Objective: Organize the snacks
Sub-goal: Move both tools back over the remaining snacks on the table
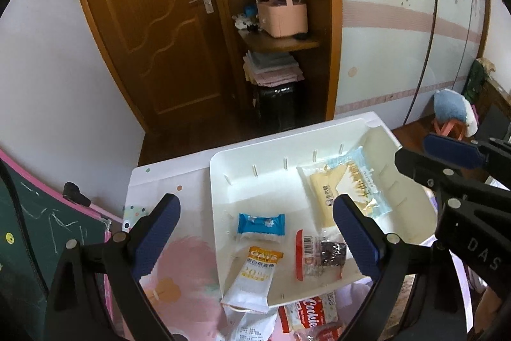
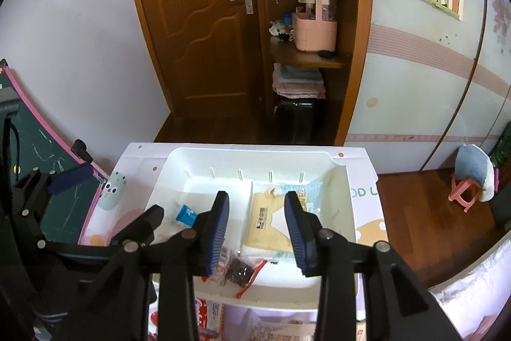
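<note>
Both pairs of jaws stand apart with nothing between the pads: my left gripper (image 1: pixel 255 232) is spread wide, my right gripper (image 2: pixel 257 229) about half open.

Each hangs above the white tray (image 1: pixel 255 162), tilted down into it. Inside lie the blue candy (image 1: pixel 261 224), the red-edged packet (image 1: pixel 316 258) and the large yellow bag (image 1: pixel 345 194), which sits at the tray's right end with its long axis running away from me.

The oats packet (image 1: pixel 252 277) straddles the tray's near rim, half in and half out, long axis pointing roughly into the tray. It lies just below and between my left fingers (image 1: pixel 159 232), so I judge the left hand nearer to it; a short drop and a close across its narrow width should do.

Loose on the flowered table (image 1: pixel 179 261) in front of the rim is the Cookie bag (image 1: pixel 314 313), partly under the tray edge and touching other wrappers.

Possible obstruction: my right gripper crowds the tray's right side, seen at the edge of the left view, and the rim itself sits under the oats packet.
</note>
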Available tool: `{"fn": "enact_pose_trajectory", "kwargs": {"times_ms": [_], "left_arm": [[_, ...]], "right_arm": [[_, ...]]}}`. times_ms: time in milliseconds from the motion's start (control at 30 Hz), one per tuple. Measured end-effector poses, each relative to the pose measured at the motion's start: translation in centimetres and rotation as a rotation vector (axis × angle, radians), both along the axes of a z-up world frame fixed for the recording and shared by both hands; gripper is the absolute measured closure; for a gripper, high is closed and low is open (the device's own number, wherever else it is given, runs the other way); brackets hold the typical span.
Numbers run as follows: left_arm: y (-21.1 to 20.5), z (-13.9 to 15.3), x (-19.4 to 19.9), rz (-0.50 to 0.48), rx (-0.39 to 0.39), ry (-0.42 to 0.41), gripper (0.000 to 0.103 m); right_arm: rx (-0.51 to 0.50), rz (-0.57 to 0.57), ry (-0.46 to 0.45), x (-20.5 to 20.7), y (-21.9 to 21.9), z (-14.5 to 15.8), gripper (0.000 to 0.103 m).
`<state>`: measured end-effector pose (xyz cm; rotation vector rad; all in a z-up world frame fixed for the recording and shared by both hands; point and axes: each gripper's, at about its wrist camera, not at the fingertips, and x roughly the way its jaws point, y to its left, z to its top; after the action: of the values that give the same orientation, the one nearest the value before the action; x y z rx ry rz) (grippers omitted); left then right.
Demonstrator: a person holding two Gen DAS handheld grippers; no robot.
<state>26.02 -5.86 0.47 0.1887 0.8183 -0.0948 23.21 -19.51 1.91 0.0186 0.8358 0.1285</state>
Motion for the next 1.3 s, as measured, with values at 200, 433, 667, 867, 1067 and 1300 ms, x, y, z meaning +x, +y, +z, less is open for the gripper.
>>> {"fn": "enact_pose_trajectory", "kwargs": {"times_ms": [200, 433, 667, 867, 1067, 1300], "left_arm": [[1.1, 1.7, -2.3, 0.035, -0.036, -0.003, 0.007], [1.1, 4.1, -7.0, 0.017, 0.029, -0.040, 0.007], [1.9, 6.6, -11.7, 0.014, 0.017, -0.071, 0.007], [2.9, 7.6, -15.0, 0.014, 0.000, -0.063, 0.007], [3.7, 6.8, -18.1, -0.015, -0.013, -0.042, 0.007], [4.1, 3.2, -22.0, -0.071, 0.003, -0.032, 0.007]], "right_arm": [[-0.007, -0.012, -0.031, -2.4, -0.1, 1.9, 0.067], [-0.020, -0.010, -0.065, -6.4, -0.1, 4.2, 0.065], [-0.022, -0.004, -0.110, -11.2, -0.5, 6.5, 0.058], [-0.024, 0.023, -0.147, -15.0, -0.9, 7.9, 0.047], [-0.026, 0.045, -0.164, -18.9, -1.8, 7.3, 0.035], [-0.033, 0.036, -0.098, -21.5, -3.2, 3.0, 0.032]]}}
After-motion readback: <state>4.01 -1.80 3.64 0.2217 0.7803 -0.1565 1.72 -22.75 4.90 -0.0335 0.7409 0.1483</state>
